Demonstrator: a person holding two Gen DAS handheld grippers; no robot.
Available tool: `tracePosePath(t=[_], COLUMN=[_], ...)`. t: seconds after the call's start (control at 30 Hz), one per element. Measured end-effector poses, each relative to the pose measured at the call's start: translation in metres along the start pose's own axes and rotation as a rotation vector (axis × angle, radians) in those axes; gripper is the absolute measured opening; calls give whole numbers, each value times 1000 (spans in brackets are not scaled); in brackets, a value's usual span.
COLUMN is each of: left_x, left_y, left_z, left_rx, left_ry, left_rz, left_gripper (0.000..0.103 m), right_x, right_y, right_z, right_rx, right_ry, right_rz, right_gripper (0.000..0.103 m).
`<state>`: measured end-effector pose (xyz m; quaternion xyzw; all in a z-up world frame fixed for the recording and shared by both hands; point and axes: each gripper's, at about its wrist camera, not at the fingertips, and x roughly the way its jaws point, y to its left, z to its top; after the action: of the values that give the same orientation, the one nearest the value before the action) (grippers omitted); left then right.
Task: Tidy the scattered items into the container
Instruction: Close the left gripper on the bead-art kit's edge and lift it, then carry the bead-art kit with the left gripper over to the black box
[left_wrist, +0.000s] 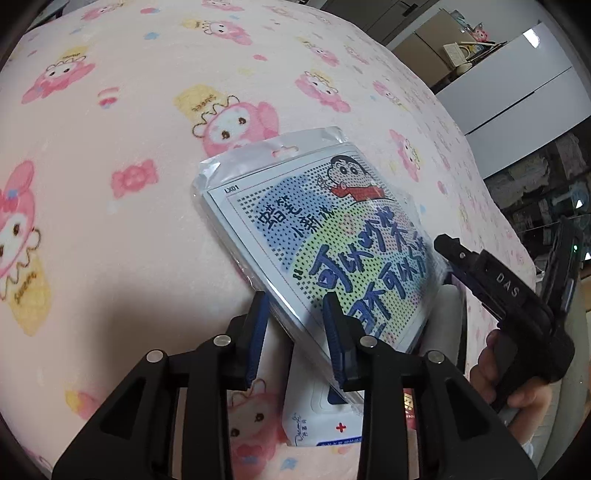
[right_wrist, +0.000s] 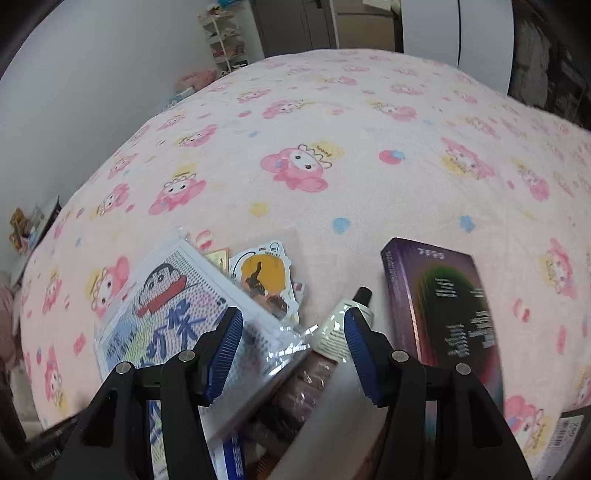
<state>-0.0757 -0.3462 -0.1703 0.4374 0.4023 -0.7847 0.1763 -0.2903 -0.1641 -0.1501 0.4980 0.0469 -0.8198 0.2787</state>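
Left wrist view: the left gripper looks down its 2 blue-padded fingers at a pink cartoon-print blanket.
Cartoon packet: a flat plastic-sleeved packet with a cartoon boy and large blue lettering sits tilted, its low corner running down between the left fingers.
Left jaws: spread, with the packet's edge in the gap; whether either pad touches it I cannot tell.
Container: a white rim shows just under the packet's right side, so the packet seems to lean partly over or into it.
Wet-wipe pack: a white pack with a red cross lies below the packet, close to the camera.
Other tool: the right gripper hangs just past the packet's right edge, with the hand on its grip.

Right wrist view: the right gripper hovers over a crowded cluster.
Right jaws: spread wide, pinching nothing.
Between them: a tube with a black cap and a clear crinkled wrapper over something brownish.
Nearby: the cartoon packet to the left, a sticker sheet behind it, and a purple box standing tilted to the right.
Container here: a pale curved edge crosses low in the frame; which items lie inside it I cannot tell.

Step in hand: judged, settling the packet among the gathered items.
Next move calls for: a firm hold on the thin, slippery sleeve, and clearance from the right tool.
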Motion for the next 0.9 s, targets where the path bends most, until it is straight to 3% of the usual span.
tracePosePath(t=[0.2, 0.33, 0.47, 0.57, 0.73, 0.83, 0.9], left_x=[1, -1, -5, -6, -7, -1, 3], left_y=[4, 17, 37, 39, 44, 46, 46], left_z=[5, 10, 11, 2, 3, 7, 8], left_rx=[25, 22, -8, 26, 12, 6, 1], left_ry=[-30, -45, -35, -25, -29, -41, -40], left_rz=[29, 57, 61, 70, 66, 73, 66], left_gripper=[31, 35, 36, 37, 36, 40, 41], right_x=[17, 2, -22, -31, -48, -38, -22], right_y=[12, 19, 45, 63, 58, 54, 57], right_z=[-5, -25, -74, -105, -90, -74, -70], right_rx=[-34, -2, -162, -282, -233, -182, -175], right_ry=[59, 127, 207, 261, 115, 103, 140], right_rz=[28, 145, 179, 148, 65, 100, 102], right_gripper=[54, 54, 53, 53, 53, 53, 53])
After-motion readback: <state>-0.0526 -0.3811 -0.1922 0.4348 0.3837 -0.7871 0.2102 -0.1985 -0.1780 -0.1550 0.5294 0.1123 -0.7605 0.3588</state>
